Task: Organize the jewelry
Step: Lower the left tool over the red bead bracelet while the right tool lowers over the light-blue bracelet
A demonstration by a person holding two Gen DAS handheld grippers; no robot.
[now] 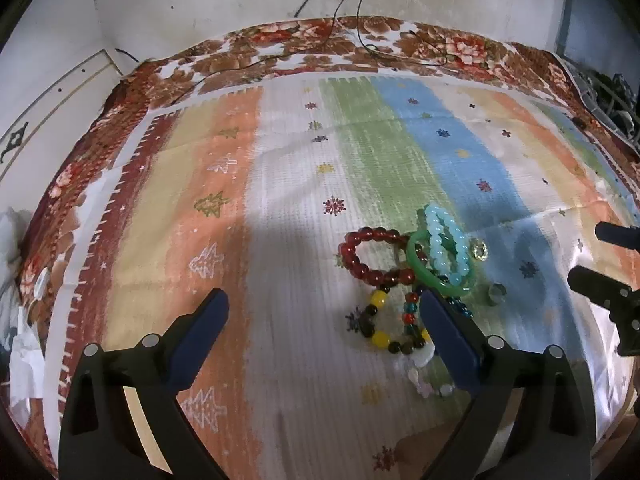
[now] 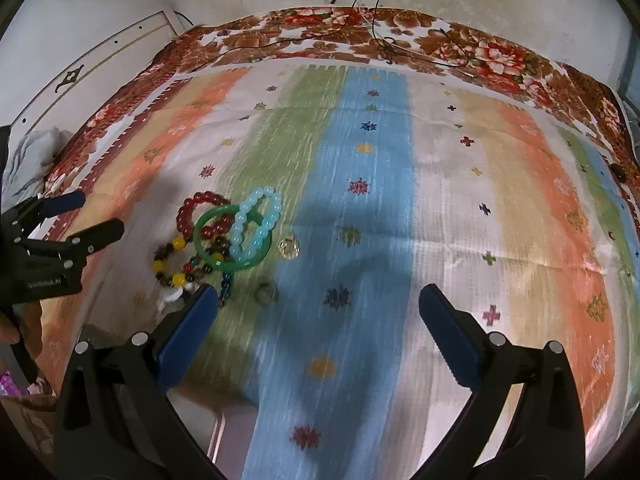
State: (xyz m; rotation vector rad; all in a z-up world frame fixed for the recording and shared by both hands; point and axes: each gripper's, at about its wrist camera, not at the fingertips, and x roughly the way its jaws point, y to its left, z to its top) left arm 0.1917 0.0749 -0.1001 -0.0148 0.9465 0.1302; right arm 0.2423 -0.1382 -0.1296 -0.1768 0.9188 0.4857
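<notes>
A pile of jewelry lies on the striped cloth [image 1: 280, 160]: a dark red bead bracelet [image 1: 356, 256], a green bangle [image 1: 416, 264], a pale blue bead bracelet [image 1: 446, 240], a yellow and brown bead bracelet [image 1: 380, 336], a teal bead strand [image 1: 410, 312], a clear ring [image 1: 479, 250], a metal ring [image 1: 497, 293] and pale stones [image 1: 424, 360]. My left gripper [image 1: 324, 300] is open and empty, just left of the pile. My right gripper [image 2: 316, 294] is open and empty, to the right of the pile. The pile also shows in the right wrist view: green bangle [image 2: 200, 228], blue bracelet [image 2: 260, 216].
The cloth [image 2: 376, 160] lies on a floral blanket [image 2: 480, 48] against a white wall. Black cables [image 2: 376, 8] hang over the back edge. The left gripper shows at the left in the right wrist view [image 2: 84, 220]. The right gripper's fingers [image 1: 600, 276] show at the right.
</notes>
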